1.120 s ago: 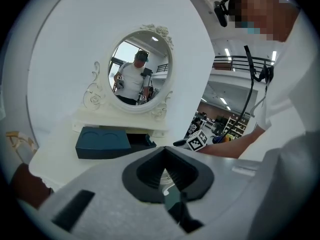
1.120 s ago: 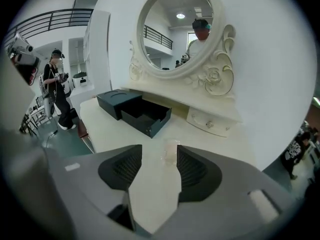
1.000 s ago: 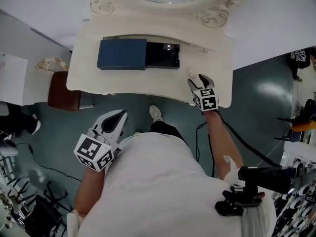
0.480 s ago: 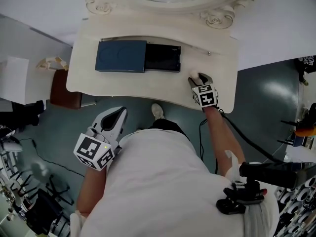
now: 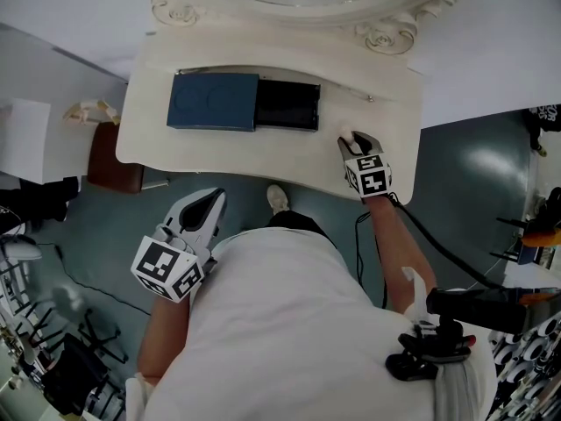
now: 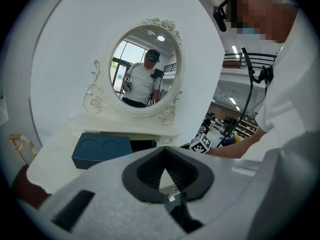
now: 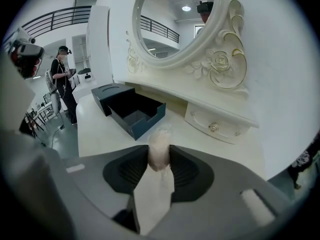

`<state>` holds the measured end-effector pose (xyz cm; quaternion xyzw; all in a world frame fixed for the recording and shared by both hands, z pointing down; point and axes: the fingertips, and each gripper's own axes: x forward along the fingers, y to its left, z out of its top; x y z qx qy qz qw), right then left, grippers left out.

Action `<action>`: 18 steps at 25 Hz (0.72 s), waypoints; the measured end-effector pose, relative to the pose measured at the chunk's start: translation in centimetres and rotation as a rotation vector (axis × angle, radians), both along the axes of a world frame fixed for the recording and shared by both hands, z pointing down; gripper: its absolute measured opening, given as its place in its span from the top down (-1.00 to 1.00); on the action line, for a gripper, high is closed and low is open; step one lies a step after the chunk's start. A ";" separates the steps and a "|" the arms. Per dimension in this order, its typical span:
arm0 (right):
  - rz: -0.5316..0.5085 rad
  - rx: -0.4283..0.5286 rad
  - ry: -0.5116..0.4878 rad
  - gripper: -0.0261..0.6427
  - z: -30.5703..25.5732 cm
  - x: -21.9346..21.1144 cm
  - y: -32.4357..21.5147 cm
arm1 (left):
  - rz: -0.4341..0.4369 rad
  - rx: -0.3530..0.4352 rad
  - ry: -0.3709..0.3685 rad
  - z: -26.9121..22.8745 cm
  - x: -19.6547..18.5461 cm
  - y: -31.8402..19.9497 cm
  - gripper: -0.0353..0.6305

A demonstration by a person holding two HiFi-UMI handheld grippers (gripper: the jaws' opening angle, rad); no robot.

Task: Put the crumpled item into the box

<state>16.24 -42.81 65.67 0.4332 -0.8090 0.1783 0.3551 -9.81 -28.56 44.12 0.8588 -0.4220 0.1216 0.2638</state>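
Head view looks steeply down on a white vanity table (image 5: 263, 158) where a dark blue box (image 5: 287, 106) lies open, its black inside facing up. A flat blue slab (image 5: 213, 102) with two round impressions touches the side of the box towards the person's left. The right gripper (image 5: 356, 139) is on the other side of the box, a little nearer the person and apart from it, close to the table's front edge. Right gripper view shows the crumpled item (image 7: 159, 150) – a pale, slightly translucent wad – standing upright between the jaws. They are closing on it, and both inner faces already touch its sides. In that same view the box lies beyond the wad and to its left, and the item is outside the box. A small drawer with a round knob (image 7: 214, 127) sits under the ornate mirror (image 7: 175, 19), behind the box. The left gripper (image 5: 213, 203) hangs off the table, in front of the box and towards the slab's side, over the grey floor (image 5: 114, 226) beside the person's white shirt (image 5: 280, 323). Left gripper view shows its jaws meeting at their tips – nothing is between them. A red-brown stool (image 5: 112, 160) stands on the floor beyond the slab's side of the box.
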 end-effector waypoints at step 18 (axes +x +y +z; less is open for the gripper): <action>-0.184 0.045 -0.088 0.54 -5.8 -10.1 -4.2 | -0.086 0.019 0.000 -0.5 -3.3 1.2 0.89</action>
